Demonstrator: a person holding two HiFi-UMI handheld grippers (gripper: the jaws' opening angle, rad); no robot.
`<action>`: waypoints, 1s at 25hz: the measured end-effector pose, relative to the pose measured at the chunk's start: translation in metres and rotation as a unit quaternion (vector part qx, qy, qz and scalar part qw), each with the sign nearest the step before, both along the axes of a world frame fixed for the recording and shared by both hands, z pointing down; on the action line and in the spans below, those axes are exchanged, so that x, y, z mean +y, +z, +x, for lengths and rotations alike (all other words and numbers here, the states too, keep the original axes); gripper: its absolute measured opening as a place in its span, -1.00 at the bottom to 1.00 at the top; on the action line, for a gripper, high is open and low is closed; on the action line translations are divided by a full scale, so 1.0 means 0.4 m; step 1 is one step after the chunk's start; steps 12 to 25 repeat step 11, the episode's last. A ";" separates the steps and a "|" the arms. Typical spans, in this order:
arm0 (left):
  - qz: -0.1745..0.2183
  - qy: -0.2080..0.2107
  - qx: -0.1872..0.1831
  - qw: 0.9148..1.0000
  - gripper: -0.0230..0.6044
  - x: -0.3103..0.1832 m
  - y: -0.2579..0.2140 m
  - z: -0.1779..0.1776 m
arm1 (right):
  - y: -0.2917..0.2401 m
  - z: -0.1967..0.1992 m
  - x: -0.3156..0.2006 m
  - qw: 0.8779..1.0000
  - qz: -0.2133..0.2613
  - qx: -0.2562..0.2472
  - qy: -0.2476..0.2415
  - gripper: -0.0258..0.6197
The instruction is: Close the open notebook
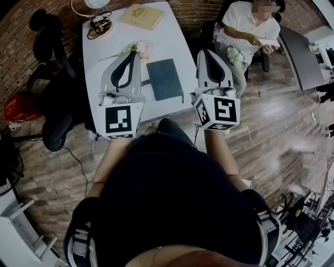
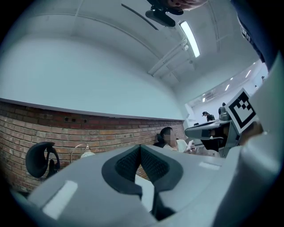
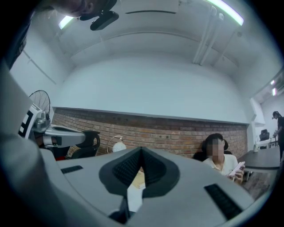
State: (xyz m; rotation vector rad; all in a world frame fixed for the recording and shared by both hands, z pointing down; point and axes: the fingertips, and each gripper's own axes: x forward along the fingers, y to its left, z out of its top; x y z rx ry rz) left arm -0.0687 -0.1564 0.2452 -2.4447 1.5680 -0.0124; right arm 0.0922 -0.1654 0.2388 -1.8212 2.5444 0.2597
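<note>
In both gripper views the grey jaw bodies blocked the table, leaving only a white sliver below the pads, so the dark teal notebook (image 1: 164, 79) could not be seen there. In the head view it lay closed on the white table (image 1: 172, 36) between the two sets of fingers, right of the left gripper (image 1: 133, 54) and left of the right gripper (image 1: 205, 51). Both grippers were clenched, pads meeting on nothing. Print on the tan book (image 1: 142, 15) beyond the fingertips was too small to read. The marker cubes (image 1: 121, 119) bore only black squares.
</note>
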 end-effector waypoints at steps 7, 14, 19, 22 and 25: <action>-0.003 0.002 0.000 1.000 -0.91 0.009 0.005 0.006 | 0.005 0.004 0.006 1.000 -0.003 -0.004 -0.001 -0.89; -0.004 0.001 0.001 1.000 -0.91 0.009 0.006 0.006 | 0.006 0.003 0.006 1.000 -0.005 -0.005 -0.002 -0.89; -0.004 0.001 0.001 1.000 -0.91 0.009 0.006 0.006 | 0.006 0.003 0.006 1.000 -0.005 -0.005 -0.002 -0.89; -0.004 0.001 0.001 1.000 -0.91 0.009 0.006 0.006 | 0.006 0.003 0.006 1.000 -0.005 -0.005 -0.002 -0.89; -0.004 0.001 0.001 1.000 -0.91 0.009 0.006 0.006 | 0.006 0.003 0.006 1.000 -0.005 -0.005 -0.002 -0.89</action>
